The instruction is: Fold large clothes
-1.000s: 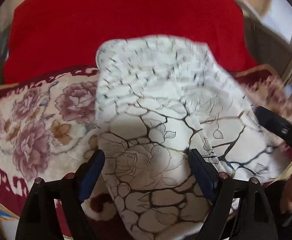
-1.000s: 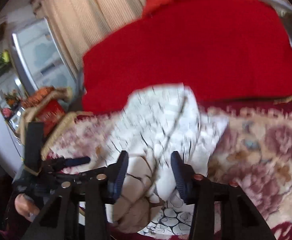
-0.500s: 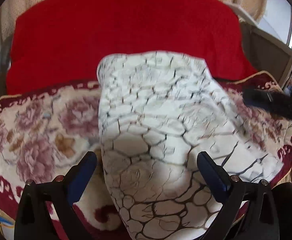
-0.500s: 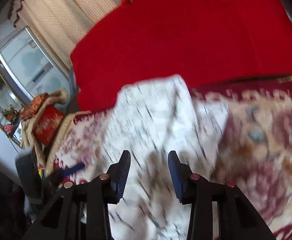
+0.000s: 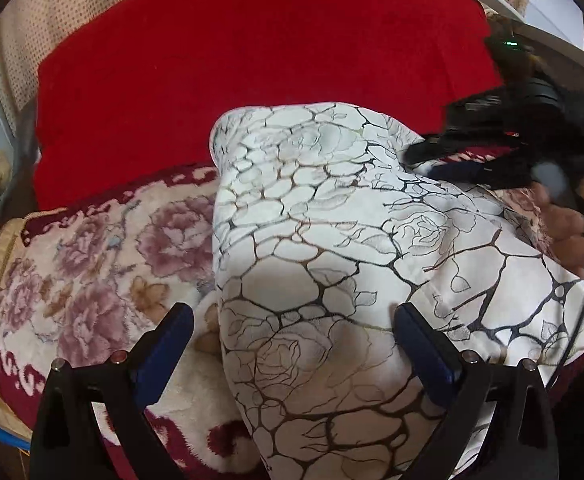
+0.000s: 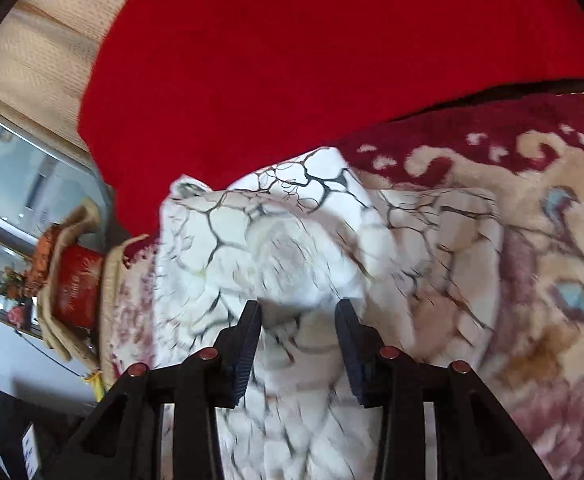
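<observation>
A white garment point(image 5: 332, 240) printed with dark crackle lines and roses lies folded on a floral blanket point(image 5: 92, 260). My left gripper point(image 5: 294, 328) hovers wide open over the garment's near end, one finger on each side of it, and the pads press on nothing. In the left wrist view my right gripper point(image 5: 432, 160) reaches in from the right to the garment's far right edge, held by a hand point(image 5: 568, 232). Its own view shows the right gripper point(image 6: 298, 320) partly apart and opening slightly, low over the blurred garment point(image 6: 252, 248). The inner pad faces show bare.
A red cover point(image 5: 252, 60) drapes the sofa back behind the blanket point(image 6: 532, 240). Beige curtains point(image 5: 72, 12) hang further back. A red box point(image 6: 76, 292) wrapped in tan cloth and a glass door point(image 6: 20, 176) stand to the left in the right wrist view.
My left jaws have spread wider over the garment's near end. My right gripper has travelled along the garment's right side toward the far edge and dropped lower, rolling as it went.
</observation>
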The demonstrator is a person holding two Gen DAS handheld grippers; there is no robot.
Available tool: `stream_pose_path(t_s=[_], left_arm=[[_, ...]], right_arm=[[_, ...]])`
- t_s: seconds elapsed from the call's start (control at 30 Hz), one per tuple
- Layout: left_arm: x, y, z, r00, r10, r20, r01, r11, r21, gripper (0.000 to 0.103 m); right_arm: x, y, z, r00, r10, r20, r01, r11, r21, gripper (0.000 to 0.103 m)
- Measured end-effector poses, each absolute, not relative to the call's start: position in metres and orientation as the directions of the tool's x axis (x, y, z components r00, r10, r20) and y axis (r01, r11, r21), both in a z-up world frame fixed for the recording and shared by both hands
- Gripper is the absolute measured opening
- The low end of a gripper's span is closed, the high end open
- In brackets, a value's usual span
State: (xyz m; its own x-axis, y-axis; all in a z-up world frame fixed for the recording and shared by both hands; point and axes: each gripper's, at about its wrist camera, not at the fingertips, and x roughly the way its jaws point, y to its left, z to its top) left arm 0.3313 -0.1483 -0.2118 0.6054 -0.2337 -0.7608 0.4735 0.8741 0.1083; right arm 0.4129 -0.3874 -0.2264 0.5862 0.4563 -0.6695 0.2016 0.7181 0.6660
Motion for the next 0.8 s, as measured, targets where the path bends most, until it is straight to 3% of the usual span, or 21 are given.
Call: stream_pose_path(t_s=[0.1, 0.2, 0.4, 0.57, 0.8], left_arm=[[0.317, -0.148, -0.194, 0.657, -0.229, -0.718, 0.455, 0.88, 0.136, 0.101], [0.301, -0.146, -0.171, 0.718, -0.202, -0.666, 0.404, 0.9, 0.163, 0.101], [0.257, -0.128, -0.117, 0.815, -0.15, -0.559, 0.286, 0.944, 0.164, 0.101], [0.216, -0.107, -0.07, 0.875, -0.094, -0.474, 0.194, 0.967, 0.166, 0.101], [0.157, -0.087, -0.019, 0.938, -0.019, -0.346, 0.091, 0.977, 0.193, 0.101]], right_arm=[[0.38, -0.39, -0.21, 0.612, 0.421, -0.67, 0.194, 0.742, 0.642, 0.048], [0.334, -0.391, -0.189, 0.648, 0.367, -0.667, 0.176, 0.781, 0.6, 0.057], [0.244, -0.384, -0.134, 0.724, 0.204, -0.659, 0.161, 0.879, 0.449, 0.059], [0.179, -0.366, -0.084, 0.805, 0.12, -0.582, 0.149, 0.907, 0.394, 0.07], [0.107, -0.328, -0.028, 0.881, 0.071, -0.467, 0.103, 0.936, 0.336, 0.075]])
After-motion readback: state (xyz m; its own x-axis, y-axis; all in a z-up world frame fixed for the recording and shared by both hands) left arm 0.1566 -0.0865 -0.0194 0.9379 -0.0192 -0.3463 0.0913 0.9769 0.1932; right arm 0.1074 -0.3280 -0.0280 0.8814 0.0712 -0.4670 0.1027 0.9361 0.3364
